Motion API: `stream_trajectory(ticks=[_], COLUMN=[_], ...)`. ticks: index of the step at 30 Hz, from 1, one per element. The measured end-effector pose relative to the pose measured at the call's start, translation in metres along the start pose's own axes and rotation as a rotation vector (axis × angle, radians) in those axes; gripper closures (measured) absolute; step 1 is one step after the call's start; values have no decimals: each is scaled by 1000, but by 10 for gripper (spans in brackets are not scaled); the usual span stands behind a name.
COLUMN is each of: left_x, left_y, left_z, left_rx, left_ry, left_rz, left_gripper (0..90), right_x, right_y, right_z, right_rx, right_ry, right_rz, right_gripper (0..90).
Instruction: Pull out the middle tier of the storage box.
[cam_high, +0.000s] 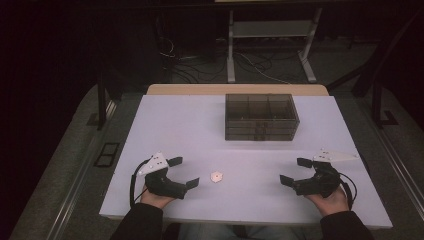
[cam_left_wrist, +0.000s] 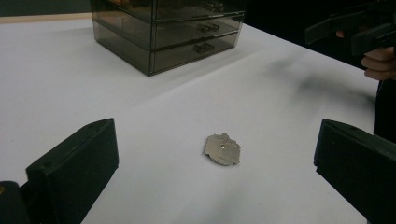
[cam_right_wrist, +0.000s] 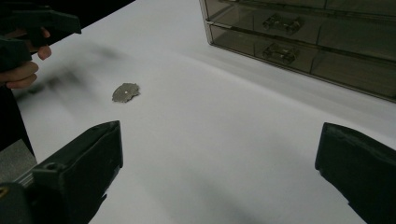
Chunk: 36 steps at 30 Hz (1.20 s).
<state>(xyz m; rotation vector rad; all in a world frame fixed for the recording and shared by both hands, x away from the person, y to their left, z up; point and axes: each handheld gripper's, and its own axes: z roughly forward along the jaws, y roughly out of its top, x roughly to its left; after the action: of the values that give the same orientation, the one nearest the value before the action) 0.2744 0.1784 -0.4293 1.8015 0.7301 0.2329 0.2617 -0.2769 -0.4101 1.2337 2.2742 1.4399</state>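
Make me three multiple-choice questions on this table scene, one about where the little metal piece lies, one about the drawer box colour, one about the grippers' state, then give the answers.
1. Where does the small metal piece lie?
A. on top of the drawer box
B. flat on the white table, nearer the left gripper
C. between the right gripper's jaws

2. What colour is the drawer box?
A. smoky see-through grey
B. bright red
C. solid white

3. How do the jaws of the left gripper and right gripper stand?
A. both shut
B. one shut on the piece
C. both open, empty

Answers: B, the piece rests on the table just beside the left gripper; A, its drawers show through tinted walls; C, each gripper view shows bare table between wide jaws.
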Motion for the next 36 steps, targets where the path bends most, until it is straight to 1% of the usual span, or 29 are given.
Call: stream_trajectory(ticks=[4, 7, 10, 24, 28, 31, 36], left_x=[0, 0, 1, 1, 1, 0, 0], left_y=[0, 0, 0, -1, -1, -1, -1], left_z=[-2, -2, -2, -3, -3, -3, -4], left_rx=[-8, -11, -11, -16, -21, -24, -26], left_ry=[3, 6, 8, 12, 15, 17, 19], left_rz=[-3, -4, -5, -11, -11, -16, -17], left_gripper=[0, 0, 0, 0, 0, 0, 0], right_x=[-1, -3, -4, 2, 2, 1, 0], right_y=[3, 4, 7, 24, 26, 27, 28], right_z=[0, 2, 3, 15, 20, 22, 27], right_rx=[8, 14, 24, 46, 47, 37, 40], right_ry=[-3, 3, 4, 33, 52, 76, 90], right_rz=[-3, 12, 7, 6, 22, 49, 74], right_gripper=[4, 4, 4, 4, 4, 4, 4])
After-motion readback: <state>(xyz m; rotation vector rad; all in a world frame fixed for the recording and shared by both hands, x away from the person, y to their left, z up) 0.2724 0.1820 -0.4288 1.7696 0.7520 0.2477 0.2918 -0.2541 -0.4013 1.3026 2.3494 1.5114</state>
